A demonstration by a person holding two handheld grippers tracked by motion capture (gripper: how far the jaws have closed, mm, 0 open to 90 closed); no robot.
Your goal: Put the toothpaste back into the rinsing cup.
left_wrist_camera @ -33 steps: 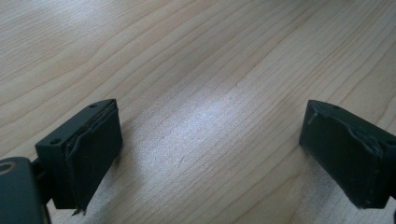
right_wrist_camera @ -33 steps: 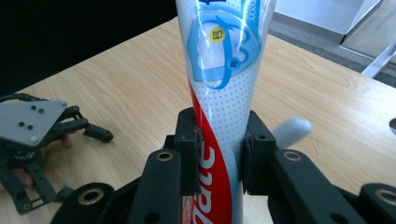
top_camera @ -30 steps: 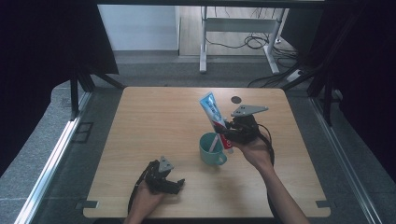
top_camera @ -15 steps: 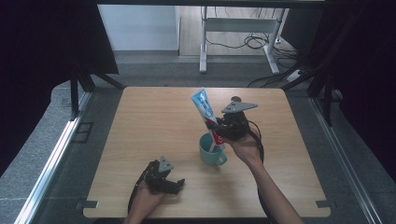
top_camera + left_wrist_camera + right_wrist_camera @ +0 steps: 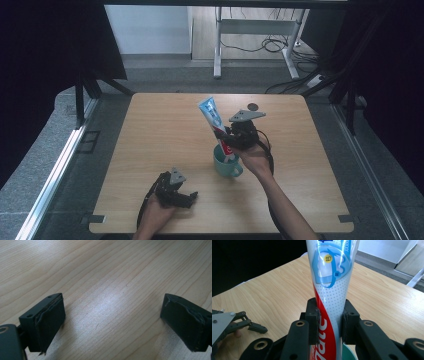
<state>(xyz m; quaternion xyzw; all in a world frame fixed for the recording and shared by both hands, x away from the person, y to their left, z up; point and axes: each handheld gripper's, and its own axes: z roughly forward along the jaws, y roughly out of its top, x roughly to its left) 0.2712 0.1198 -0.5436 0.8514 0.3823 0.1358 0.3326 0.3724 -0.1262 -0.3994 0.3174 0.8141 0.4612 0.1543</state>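
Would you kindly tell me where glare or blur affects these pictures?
Left gripper view: a pale sheen on the table between the open jaws. Right gripper view: highlights on the glossy toothpaste tube, its top edge soft. High view: dark surroundings, evenly lit tabletop.

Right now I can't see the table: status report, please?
Right gripper shut on toothpaste tube, over teal cup. Left gripper open, resting on table. Nothing in the way.

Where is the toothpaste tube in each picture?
High view: the toothpaste tube stands tilted at table centre, its lower end in the green cup, held by the right gripper.
Left gripper view: bare tabletop between open jaws.
Right gripper view: tube rises up the middle, clamped.
Shared landmark: the wooden tabletop.
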